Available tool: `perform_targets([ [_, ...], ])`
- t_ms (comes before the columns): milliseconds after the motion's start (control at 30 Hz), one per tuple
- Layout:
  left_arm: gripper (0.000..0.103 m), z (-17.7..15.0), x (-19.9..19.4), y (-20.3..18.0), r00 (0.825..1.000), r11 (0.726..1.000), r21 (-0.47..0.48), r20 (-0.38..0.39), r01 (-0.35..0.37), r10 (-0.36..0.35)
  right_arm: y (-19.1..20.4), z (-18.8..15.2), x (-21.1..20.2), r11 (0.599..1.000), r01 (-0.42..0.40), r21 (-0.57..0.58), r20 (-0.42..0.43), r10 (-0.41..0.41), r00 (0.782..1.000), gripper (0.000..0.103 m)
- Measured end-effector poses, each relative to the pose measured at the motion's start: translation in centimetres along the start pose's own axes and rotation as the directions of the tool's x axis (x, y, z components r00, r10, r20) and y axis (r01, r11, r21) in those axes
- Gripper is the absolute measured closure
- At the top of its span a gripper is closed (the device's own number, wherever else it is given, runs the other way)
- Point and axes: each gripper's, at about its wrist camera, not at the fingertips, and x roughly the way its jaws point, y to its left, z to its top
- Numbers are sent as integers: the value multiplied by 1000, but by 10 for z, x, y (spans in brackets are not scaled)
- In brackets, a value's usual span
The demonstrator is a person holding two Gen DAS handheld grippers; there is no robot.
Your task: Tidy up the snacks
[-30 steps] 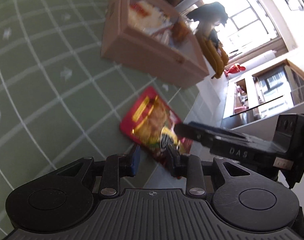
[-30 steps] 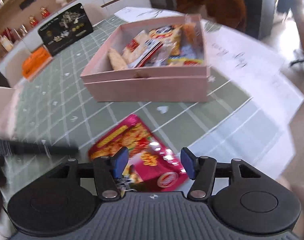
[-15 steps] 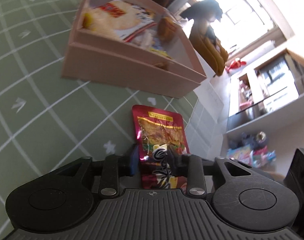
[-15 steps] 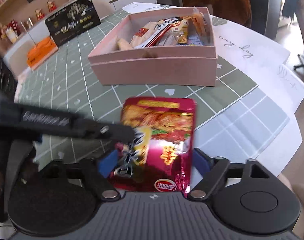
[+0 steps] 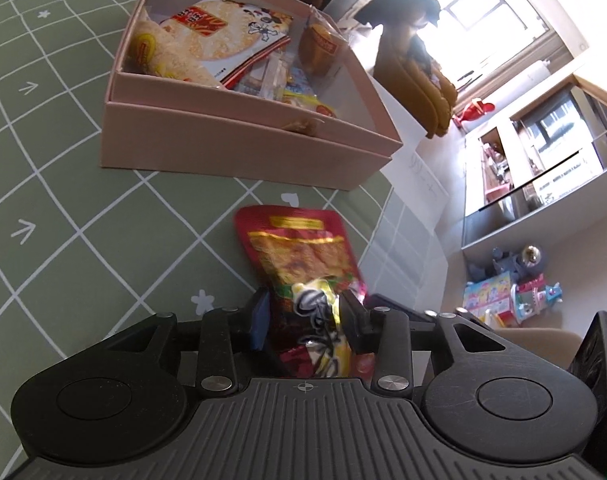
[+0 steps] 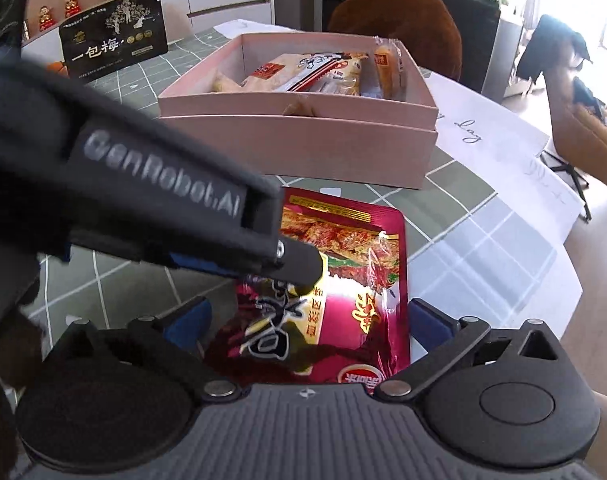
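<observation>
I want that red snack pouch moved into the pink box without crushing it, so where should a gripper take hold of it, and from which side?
Grip the red snack pouch by its thin near edge, approaching low from the side away from the pink box. It looks flat and floppy, so its edge fits between the fingers. The left gripper seems to pinch there already; the right gripper straddles it, open.

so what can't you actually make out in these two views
- Red snack packet: its near end is hidden behind the right gripper body in the right wrist view; the left gripper covers part of its print.
- Pink box: the near wall hides the lower snacks in both views.
- Left grip: whether the pads actually pinch the packet is unclear in the left wrist view.
- Handwritten paper: blurred, partly cut off.
</observation>
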Motion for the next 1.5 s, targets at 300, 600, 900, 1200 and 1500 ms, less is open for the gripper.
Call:
perform_targets([
  [300, 63, -1, -20, -15, 995, 995, 7, 29, 96, -96, -3, 7, -26, 998, -28, -50, 43, 30, 999, 45],
  [600, 63, 3, -33, -38, 990, 990, 50, 50, 131, -133, -14, 14, -52, 998, -60, -29, 70, 62, 996, 67],
  [900, 63, 8, -58, -25, 986, 995, 32, 134, 99, -102, -54, 17, -60, 995, -49, 91, 57, 44, 997, 71],
  [1200, 63, -11, -28, -7, 995, 995, -30, 43, 92, -91, -121, 17, -58, 946, -3, 325, 29, -7, 1000, 73],
  [1500, 67, -20, 5, -7, 1000, 1000, 27, -30, 9, -9, -115, 16, -13, 902, -181, 391, -2, 198, 980, 71],
])
